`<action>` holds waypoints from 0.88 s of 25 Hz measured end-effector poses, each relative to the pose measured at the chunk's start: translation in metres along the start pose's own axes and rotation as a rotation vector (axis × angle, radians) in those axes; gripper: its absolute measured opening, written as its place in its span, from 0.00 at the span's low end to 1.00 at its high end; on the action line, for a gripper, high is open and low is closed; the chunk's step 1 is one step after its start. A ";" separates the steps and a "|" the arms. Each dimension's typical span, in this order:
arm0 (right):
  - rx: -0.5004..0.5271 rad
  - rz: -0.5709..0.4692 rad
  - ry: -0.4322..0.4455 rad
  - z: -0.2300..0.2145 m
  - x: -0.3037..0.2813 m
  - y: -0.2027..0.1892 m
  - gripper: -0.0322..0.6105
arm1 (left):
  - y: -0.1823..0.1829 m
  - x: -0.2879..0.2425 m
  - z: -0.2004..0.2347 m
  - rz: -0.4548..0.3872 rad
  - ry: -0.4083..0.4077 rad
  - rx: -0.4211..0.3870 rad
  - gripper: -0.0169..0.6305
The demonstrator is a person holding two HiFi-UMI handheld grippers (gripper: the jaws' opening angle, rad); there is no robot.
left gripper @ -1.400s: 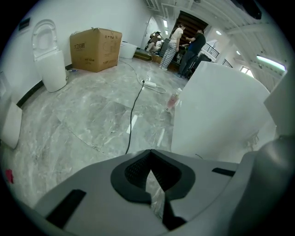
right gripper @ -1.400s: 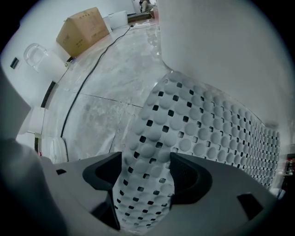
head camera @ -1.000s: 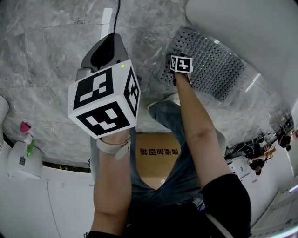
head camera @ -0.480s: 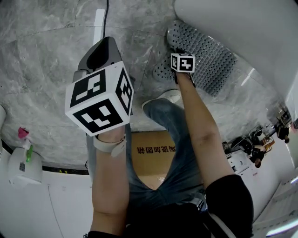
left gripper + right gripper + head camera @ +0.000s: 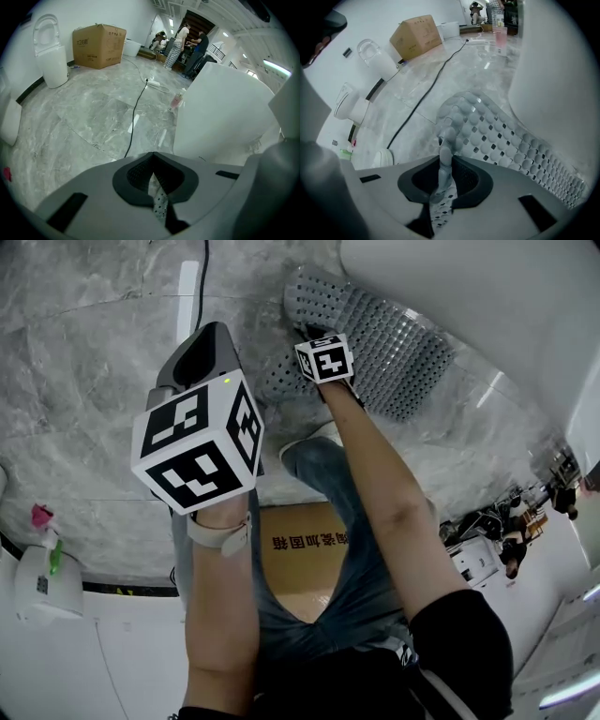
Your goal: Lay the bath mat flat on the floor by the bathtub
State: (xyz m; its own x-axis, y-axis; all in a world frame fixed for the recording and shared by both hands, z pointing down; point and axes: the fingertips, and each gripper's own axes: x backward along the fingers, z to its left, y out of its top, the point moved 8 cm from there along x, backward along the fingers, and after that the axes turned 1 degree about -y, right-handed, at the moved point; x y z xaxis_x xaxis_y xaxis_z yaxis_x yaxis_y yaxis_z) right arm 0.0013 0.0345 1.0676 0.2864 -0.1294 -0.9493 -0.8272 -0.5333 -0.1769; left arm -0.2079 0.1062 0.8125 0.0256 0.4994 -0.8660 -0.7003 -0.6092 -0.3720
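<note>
right tool [image 5: 442, 180] had just closed on the bath mat [image 5: 501, 140] edge, lifting it leftward. a slow, low pull along the bathtub [image 5: 487, 296] seemed best; left tool [image 5: 152, 174] was together, empty.

Inspection findings, non-task items. A cardboard box [image 5: 98, 45] stands at the far edge of the floor [image 5: 84, 122], with a white toilet [image 5: 50, 56] near it along the left wall. A black cable [image 5: 136, 112] runs across mid-floor to a white power strip [image 5: 153, 84]. A pink bottle [image 5: 176, 100] stands beyond it. People [image 5: 183, 40] are grouped at the far end. A brown carton with dark print [image 5: 305, 554] lies under the person's legs.
</note>
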 end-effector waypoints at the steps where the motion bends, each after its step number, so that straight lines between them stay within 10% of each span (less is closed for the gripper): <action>1: 0.007 0.002 0.013 0.007 -0.004 0.004 0.20 | 0.000 0.001 0.002 -0.002 0.002 0.005 0.05; 22: 0.234 -0.040 -0.003 0.067 -0.005 0.030 0.19 | -0.002 0.014 0.008 -0.031 -0.017 0.036 0.05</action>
State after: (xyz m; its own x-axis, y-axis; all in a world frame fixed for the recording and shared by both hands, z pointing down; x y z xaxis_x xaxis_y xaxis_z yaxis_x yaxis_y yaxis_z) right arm -0.0574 0.0755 1.0494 0.3204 -0.1091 -0.9410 -0.9047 -0.3297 -0.2698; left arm -0.2117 0.1194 0.8042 0.0360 0.5284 -0.8482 -0.7244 -0.5709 -0.3864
